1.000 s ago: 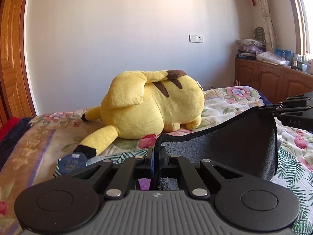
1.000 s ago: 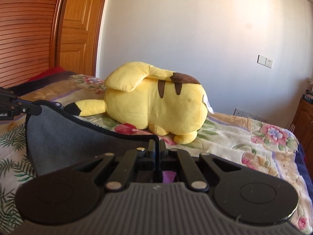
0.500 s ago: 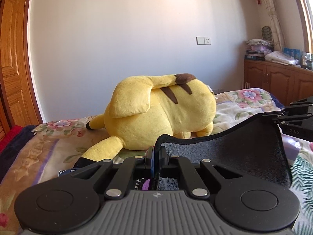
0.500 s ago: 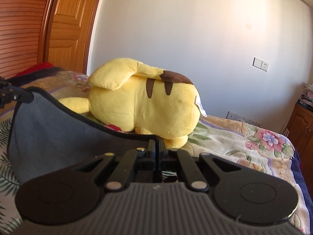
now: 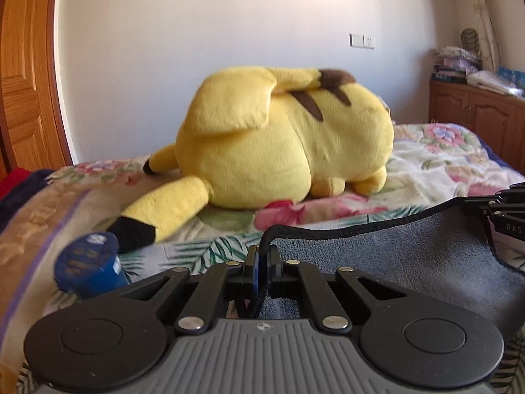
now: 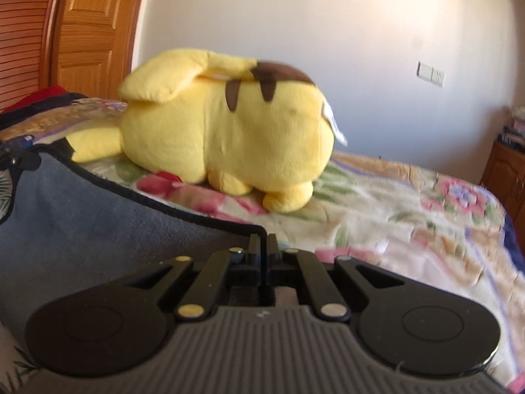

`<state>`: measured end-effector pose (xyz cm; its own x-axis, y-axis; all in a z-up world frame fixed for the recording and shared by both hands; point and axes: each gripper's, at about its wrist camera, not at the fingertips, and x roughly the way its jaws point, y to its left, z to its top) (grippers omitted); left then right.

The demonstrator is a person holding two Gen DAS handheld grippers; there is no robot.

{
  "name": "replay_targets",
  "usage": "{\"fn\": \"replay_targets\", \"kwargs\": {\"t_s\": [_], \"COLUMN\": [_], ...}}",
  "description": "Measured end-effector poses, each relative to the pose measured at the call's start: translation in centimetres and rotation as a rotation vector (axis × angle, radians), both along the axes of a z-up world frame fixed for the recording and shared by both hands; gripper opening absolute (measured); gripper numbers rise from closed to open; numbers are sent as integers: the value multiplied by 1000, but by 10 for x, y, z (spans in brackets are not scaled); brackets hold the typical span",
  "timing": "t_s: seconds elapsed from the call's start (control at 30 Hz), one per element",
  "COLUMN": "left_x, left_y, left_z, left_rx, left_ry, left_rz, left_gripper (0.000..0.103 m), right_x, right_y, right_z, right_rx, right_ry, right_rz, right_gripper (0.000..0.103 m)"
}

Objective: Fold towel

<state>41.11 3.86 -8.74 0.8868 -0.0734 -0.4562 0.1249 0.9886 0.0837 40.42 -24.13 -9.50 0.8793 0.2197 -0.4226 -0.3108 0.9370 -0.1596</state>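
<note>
A dark grey towel point(image 5: 410, 262) with a black hem hangs stretched between my two grippers above the floral bedspread. My left gripper point(image 5: 259, 256) is shut on one corner of it; the towel runs right to the right gripper point(image 5: 505, 210) at the frame's edge. In the right wrist view my right gripper point(image 6: 262, 246) is shut on the other corner, and the towel point(image 6: 82, 229) sags leftward to the left gripper point(image 6: 16, 161). The towel's lower part is hidden behind the gripper bodies.
A large yellow plush toy point(image 5: 282, 141) lies on the bed point(image 5: 443, 164) just beyond the towel. A blue round-lidded container point(image 5: 88, 262) sits at the left by the plush's tail. A wooden door point(image 6: 88, 32) stands left, a wooden cabinet point(image 5: 475, 121) right.
Both grippers have moved forward towards the plush toy and dipped lower with the towel still held between them. The blue container has come back into the left view.
</note>
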Motion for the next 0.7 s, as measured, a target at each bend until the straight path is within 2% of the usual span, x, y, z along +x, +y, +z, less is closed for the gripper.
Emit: {"fn": "replay_targets", "kwargs": {"t_s": [0.2,0.23,0.27,0.3,0.33,0.37,0.7], "left_x": [11,11,10,8,7,7,-14], "left_y": [-6,-8,-8,-8,-7,-6,-15], "left_z": [-15,-16,-16,-15,-14,-14,0], "left_rx": [13,26,33,33,28,20,-16], "left_ry": [59,59,53,40,31,37,76], "left_rz": [-20,-13,-7,-4,0,1,-17], "left_gripper": [0,7,15,22,24,23,26], "right_x": [7,8,8,7,6,5,-20], "right_y": [2,2,1,0,-1,-2,-6], "right_z": [-20,-21,-21,-21,-20,-18,4], "right_rx": [-15,-14,-11,-6,-1,3,56], "right_ry": [44,49,52,53,51,49,84], "right_rz": [-1,1,4,8,8,7,17], "right_gripper": [4,11,23,30,43,48,48]}}
